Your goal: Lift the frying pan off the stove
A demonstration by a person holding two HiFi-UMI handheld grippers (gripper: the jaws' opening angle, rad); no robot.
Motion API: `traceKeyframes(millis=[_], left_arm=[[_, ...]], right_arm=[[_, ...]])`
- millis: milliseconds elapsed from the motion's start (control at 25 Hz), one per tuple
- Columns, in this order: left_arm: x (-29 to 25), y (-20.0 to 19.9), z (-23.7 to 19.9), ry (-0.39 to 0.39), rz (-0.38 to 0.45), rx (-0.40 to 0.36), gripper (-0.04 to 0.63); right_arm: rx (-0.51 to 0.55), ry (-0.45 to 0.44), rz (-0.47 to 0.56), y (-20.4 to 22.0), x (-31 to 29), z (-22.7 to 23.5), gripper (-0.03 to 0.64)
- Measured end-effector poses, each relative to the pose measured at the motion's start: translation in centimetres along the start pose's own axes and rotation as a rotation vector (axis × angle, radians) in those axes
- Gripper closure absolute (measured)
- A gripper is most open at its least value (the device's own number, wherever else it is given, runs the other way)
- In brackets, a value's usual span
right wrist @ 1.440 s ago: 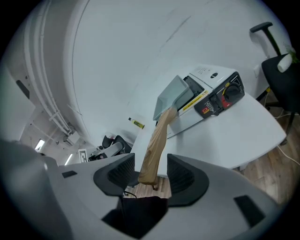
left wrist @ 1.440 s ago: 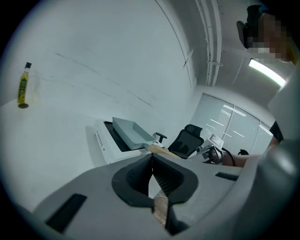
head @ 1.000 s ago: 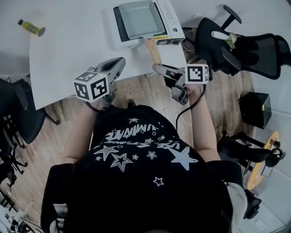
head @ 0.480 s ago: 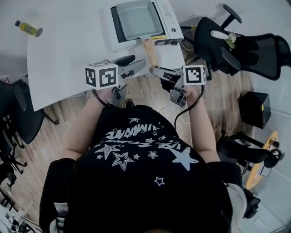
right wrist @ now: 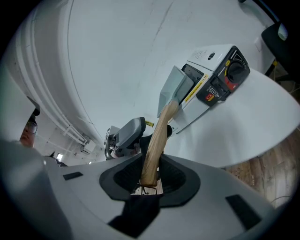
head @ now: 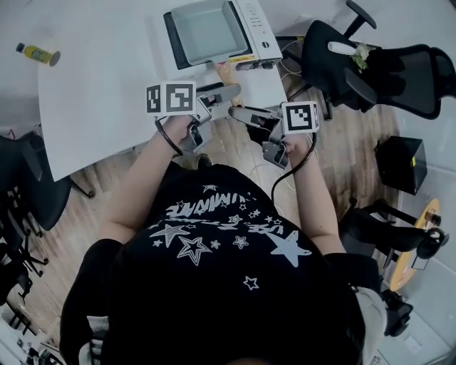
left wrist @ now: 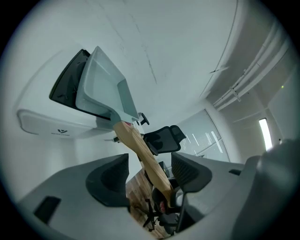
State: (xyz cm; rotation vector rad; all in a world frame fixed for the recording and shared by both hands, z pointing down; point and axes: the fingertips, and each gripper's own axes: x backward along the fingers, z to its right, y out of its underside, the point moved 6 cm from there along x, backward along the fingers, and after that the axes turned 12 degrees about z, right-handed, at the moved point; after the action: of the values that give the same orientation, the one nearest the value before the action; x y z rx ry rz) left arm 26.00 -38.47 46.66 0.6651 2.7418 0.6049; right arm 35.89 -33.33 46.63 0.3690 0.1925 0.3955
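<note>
Square grey pan [head: 206, 30], smooth tapered wooden handle [right wrist: 157, 136]

an office: black swivel chairs [head: 406, 75] beside a white table [head: 100, 93].

— Whole handle [head: 226, 73] visible from the head view?
— No, I see a short stretch; the left gripper [head: 228, 98] and right gripper [head: 242, 115] cover the rest.
— Stove [head: 251, 21] print?
— Too small for me to read.

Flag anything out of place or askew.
Only the small yellow bottle lies on its side, near the far left edge of the table, away from the stove. The frying pan and stove look intact; nothing spilled.
</note>
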Motion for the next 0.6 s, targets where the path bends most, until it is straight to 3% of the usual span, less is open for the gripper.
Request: traceKeyframes(millis=[200, 400, 600], left_arm=[[-1.4, 0.0, -0.4, -0.007, -0.018, 0.043, 0.330], [-1.9, -0.2, -0.8, -0.022, -0.019, 0.054, 0.397], [-1.9, 0.1, -1.1, 0.025, 0.018, 0.140, 0.428]], right_arm=[[-0.009, -0.009, 0.015, 0.1, 0.0, -0.1, 0.517], [-0.010, -0.004, 0.040, 0.2, 0.1, -0.1, 0.519], [-0.008, -0.001, 0.063, 0.2, 0.2, -0.1, 0.520]])
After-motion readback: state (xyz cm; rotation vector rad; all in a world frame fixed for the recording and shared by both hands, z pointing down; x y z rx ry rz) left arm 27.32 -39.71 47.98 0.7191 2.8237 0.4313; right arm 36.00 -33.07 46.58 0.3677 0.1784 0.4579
